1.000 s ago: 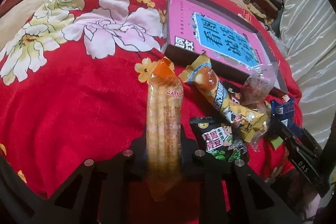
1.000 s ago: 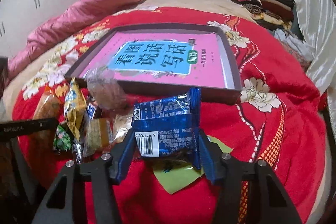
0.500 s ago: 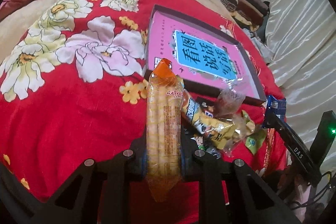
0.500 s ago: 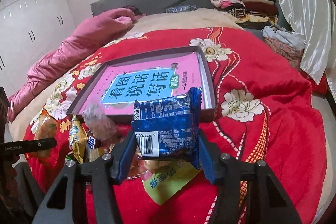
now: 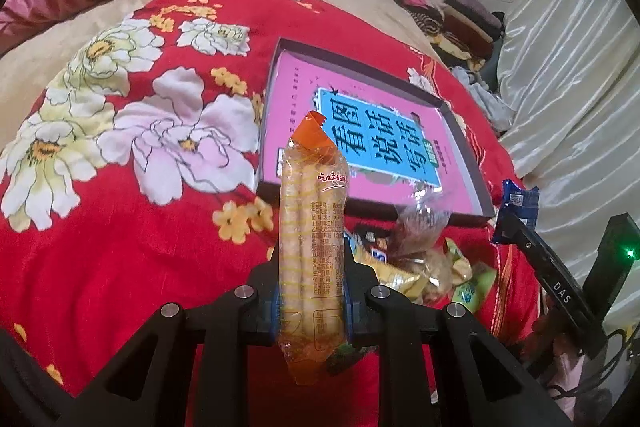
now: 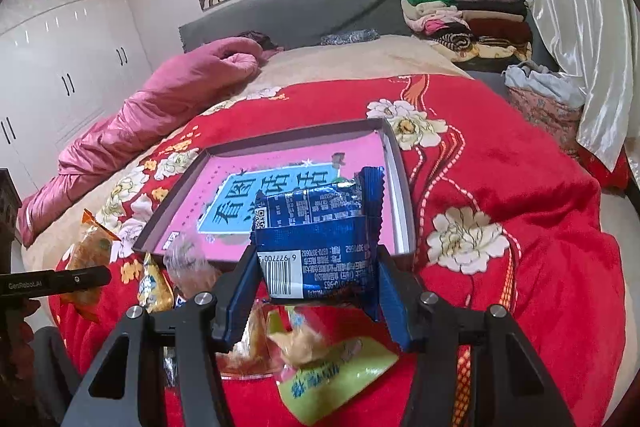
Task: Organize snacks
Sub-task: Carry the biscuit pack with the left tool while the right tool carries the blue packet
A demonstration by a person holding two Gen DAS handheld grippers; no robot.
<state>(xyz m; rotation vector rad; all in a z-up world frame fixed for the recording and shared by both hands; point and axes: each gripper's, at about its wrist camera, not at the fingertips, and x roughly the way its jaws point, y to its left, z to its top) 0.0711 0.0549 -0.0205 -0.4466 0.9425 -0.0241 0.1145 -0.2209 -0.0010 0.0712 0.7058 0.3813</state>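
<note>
1. Bedroom scene: a red flowered quilt (image 5: 120, 227) covered the bed, with a shallow tray (image 6: 400, 183) lying on it.
2. Left gripper (image 5: 310, 301) pinched a long orange biscuit packet (image 5: 310, 227), its long axis pointing toward the tray's near edge.
3. Right gripper (image 6: 316, 279) pinched a blue snack packet (image 6: 320, 251), held just short of the tray's near right corner.
4. Loose snacks (image 5: 420, 263) lay heaped on the quilt, near of the tray and between both grippers.

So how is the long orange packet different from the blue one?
The orange packet is long, narrow and see-through, showing biscuit sticks; the blue packet is short, wide and opaque, with a barcode. The orange one stands lengthwise in the left gripper; the blue one sits crumpled in the right gripper. Both are held above the red bedspread.
</note>
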